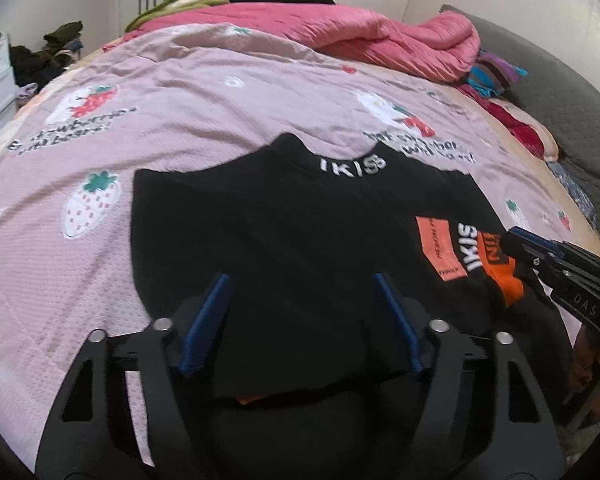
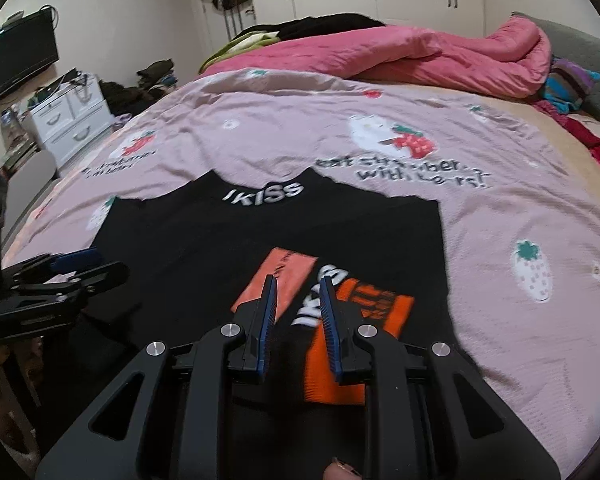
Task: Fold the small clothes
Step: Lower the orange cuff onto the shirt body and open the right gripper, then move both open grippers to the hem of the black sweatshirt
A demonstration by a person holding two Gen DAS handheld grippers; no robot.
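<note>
Under left claw (image 1: 300,284), black top (image 1: 284,232) hem hidden; print blurred.

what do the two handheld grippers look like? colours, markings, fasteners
Both match: matte black linkage arms with triangular cutouts, round silver pivot pins, flat fingers faced with blue pads. The left gripper shows smooth pad faces; the right gripper has ribbed pad edges. White lettering "DAS" marks the right gripper's body in the left wrist view. No cables or sleeves visible.
</note>
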